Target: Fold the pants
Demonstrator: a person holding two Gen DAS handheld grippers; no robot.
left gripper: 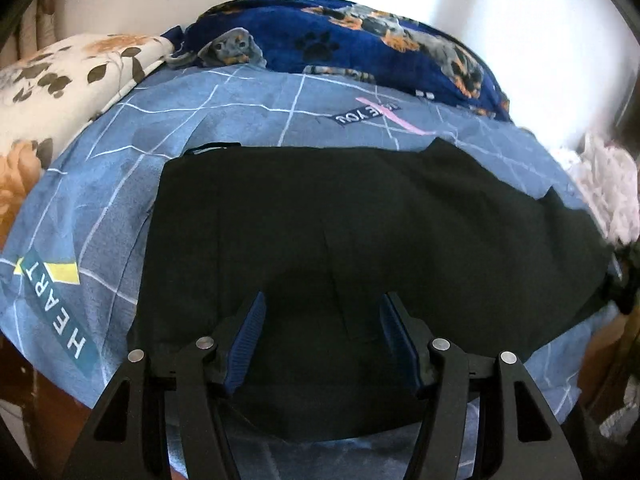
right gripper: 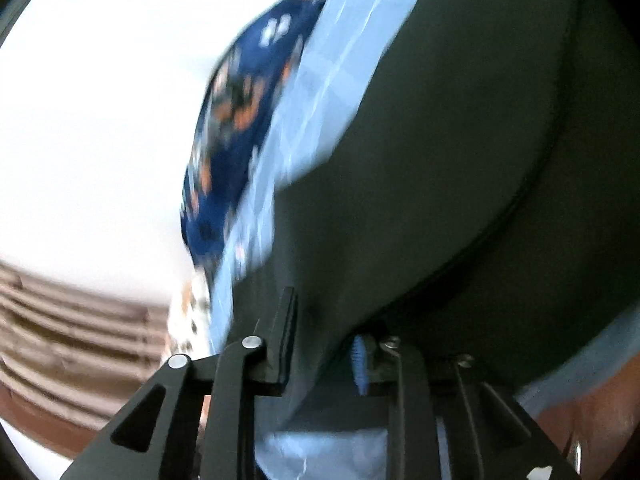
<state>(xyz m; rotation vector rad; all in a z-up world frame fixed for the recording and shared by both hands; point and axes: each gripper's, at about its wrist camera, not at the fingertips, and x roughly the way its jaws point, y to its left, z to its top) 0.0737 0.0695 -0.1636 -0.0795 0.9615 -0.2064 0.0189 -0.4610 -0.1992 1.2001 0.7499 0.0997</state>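
1 pair of black pants [left gripper: 360, 220] lay flat on the blue checked sheet [left gripper: 100, 208] of the bed. The left gripper [left gripper: 322, 336] hung over the pants, jaws apart and empty. The right gripper [right gripper: 324, 344] looked partly open near the pants' edge, but blur hid any hold. A dog-print blanket [left gripper: 360, 48] lay behind.

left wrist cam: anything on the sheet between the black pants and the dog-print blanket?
Only bare blue grid sheet between pants and dog-print blanket, with printed label patches; left wrist view.
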